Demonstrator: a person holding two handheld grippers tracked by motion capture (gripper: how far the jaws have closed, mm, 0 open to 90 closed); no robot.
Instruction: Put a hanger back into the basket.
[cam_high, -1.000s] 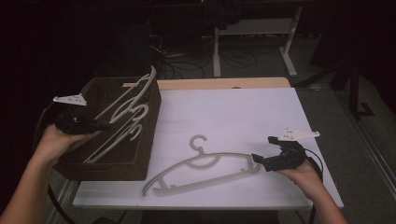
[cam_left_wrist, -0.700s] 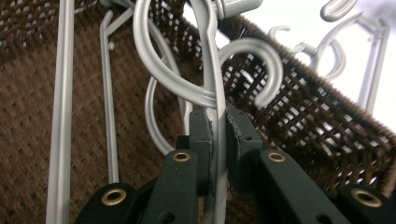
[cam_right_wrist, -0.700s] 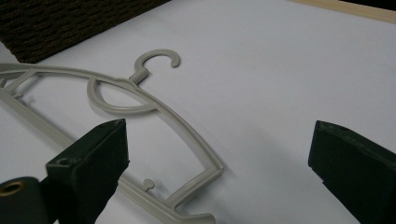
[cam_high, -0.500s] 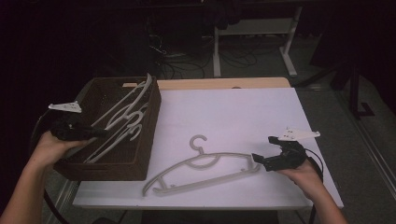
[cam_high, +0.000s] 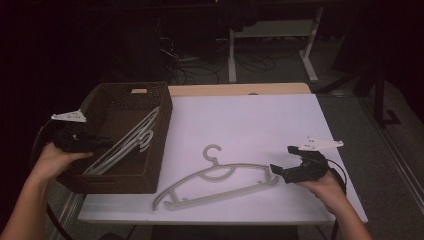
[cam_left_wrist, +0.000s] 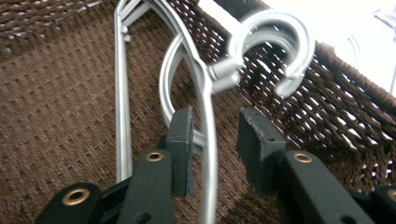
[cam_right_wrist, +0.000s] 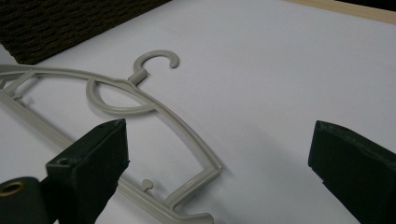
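Grey plastic hanger (cam_left_wrist: 205, 116), lying in the brown woven basket (cam_high: 160, 130), its arm running between the parted left tongs (cam_left_wrist: 212, 149), hook beyond them. Second, pale hanger (cam_high: 220, 182) lies flat on the white surface (cam_high: 260, 120), its end just before the wide-open right tongs (cam_high: 276, 171).

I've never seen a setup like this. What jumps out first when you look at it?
Probably the pale plastic hanger lying flat on the white table, with the right tool open at its end. Next, the dark woven basket at the table's left edge, with more hangers lying in it. There the left tool has just been opening, one hanger's arm between its pads but no longer pinched.
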